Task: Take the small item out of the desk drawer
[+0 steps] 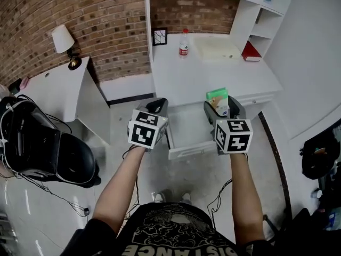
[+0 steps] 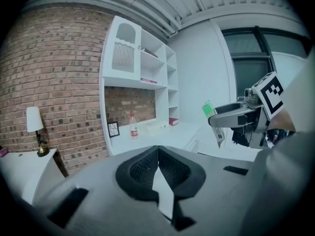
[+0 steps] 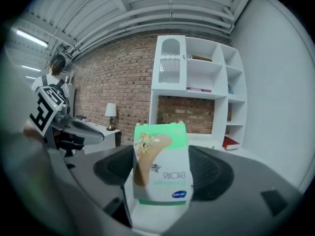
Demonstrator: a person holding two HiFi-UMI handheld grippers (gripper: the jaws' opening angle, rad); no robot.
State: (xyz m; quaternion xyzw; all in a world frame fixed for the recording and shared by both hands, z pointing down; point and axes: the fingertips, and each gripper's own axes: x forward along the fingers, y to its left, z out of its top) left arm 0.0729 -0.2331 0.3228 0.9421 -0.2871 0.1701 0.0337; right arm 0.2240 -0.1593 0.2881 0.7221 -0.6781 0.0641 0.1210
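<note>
Room: a brick wall [image 1: 80, 15] behind a white desk [image 1: 197, 81] with shelves above it, and a pale glossy floor.
Item: the box [image 3: 162, 163], small, green and white, stands upright in the air, clear of the drawer and above its open mouth, just in front of the desk edge.
Right hand: the right gripper [image 1: 222, 111] has its jaws set wide and pressed on the two sides of the box. The pads seem to meet only its lower part, and the top stands free.
Drawer: the drawer [image 1: 191, 150] is pulled out, below and between the two grippers. The head view does not settle whether anything else lies in it.
Left hand: the left gripper [image 2: 158, 168] has its jaws closed tip to tip with nothing between them, and it is held beside the right gripper, apart from it.
Desk top: a bottle [image 1: 184, 44] and a red book [image 1: 250, 52] stand at the back, well apart from the box.
Risk, slip: a low hold on smooth card may let the box tip or slide out and fall back into the drawer or onto the floor.
Risk, crush: a harder squeeze could dent the thin card sides.
Risk, knock: a careless swing to the desk could strike the bottle or the other gripper.
</note>
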